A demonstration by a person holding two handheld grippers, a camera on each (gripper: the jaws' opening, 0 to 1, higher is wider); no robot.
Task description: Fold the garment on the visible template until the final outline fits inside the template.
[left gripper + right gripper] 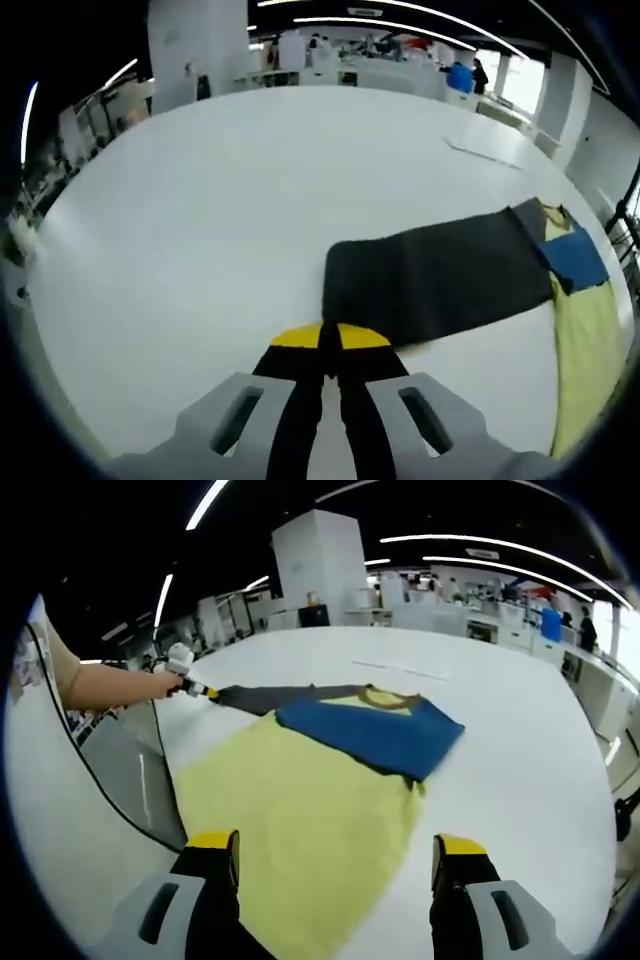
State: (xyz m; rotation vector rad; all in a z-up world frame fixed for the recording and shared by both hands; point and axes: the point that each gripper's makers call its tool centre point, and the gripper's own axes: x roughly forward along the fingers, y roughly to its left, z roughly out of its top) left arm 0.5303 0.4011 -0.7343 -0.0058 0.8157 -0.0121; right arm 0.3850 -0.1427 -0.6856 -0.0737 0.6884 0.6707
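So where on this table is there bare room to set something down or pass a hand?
Bare white table spreads wide beyond the dark grey sleeve in the left gripper view, and past the blue panel in the right gripper view. It is crowded where the yellow garment lies before the open right hand-held gripper.

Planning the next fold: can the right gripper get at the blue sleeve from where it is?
Probably yes. The right gripper is open, and only flat yellow cloth lies between its jaws and the blue sleeve; nothing stands in the way.
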